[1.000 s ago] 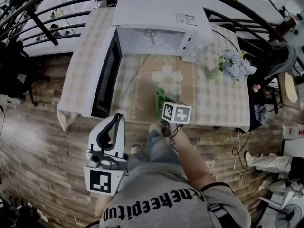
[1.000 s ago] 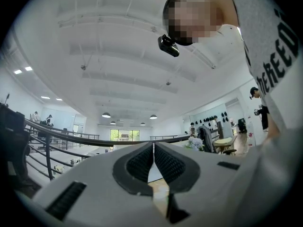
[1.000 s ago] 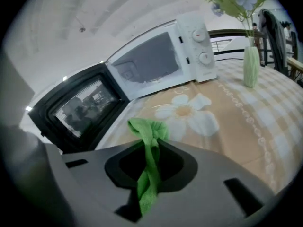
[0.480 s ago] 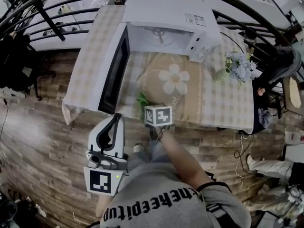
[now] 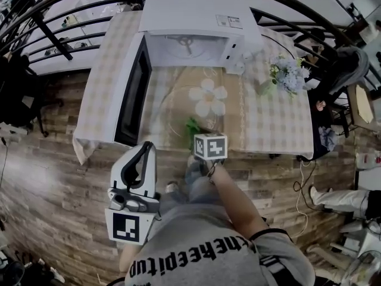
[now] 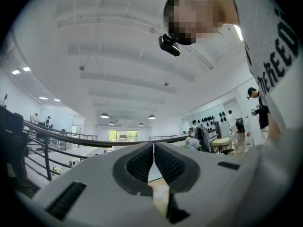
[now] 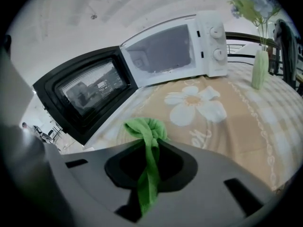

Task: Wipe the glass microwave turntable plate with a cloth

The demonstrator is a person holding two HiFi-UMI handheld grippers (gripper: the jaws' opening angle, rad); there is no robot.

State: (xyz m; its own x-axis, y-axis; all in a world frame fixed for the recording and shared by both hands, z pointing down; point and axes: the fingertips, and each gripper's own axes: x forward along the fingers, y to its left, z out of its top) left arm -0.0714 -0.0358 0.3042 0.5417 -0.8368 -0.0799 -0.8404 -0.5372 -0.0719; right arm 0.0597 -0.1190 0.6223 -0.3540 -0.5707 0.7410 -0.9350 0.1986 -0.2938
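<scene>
head view: the glass turntable plate [image 5: 175, 121] lies flat on the checked surface [image 5: 107, 58], just in front of the white microwave [image 5: 196, 16], whose black door [image 5: 134, 91] hangs open to the left. the plate is clear and shows only as a faint round outline, partly over a beige mat [image 5: 238, 109] with a white flower. the right claw [image 5: 201, 137] is at the plate's near edge, with a green cloth [image 5: 191, 126] bunched at its tip; whether the cloth touches the glass cannot be told. the left claw [image 5: 146, 148] is held near the person's body, over the wooden floor [image 5: 47, 177], well apart from the surface. a vase of pale flowers [image 5: 286, 76] stands at the far right. left gripper view: the left claw [image 6: 153, 148] points up at a white ceiling, its pads pressed together with nothing between them. right gripper view: the right claw [image 7: 151, 160] pinches the green cloth [image 7: 147, 126], which rises in a knot above the pads and trails down between them. beyond it are the flower mat [image 7: 199, 105], the open microwave [image 7: 189, 46], its door [image 7: 90, 93] and the vase [image 7: 259, 70].
</scene>
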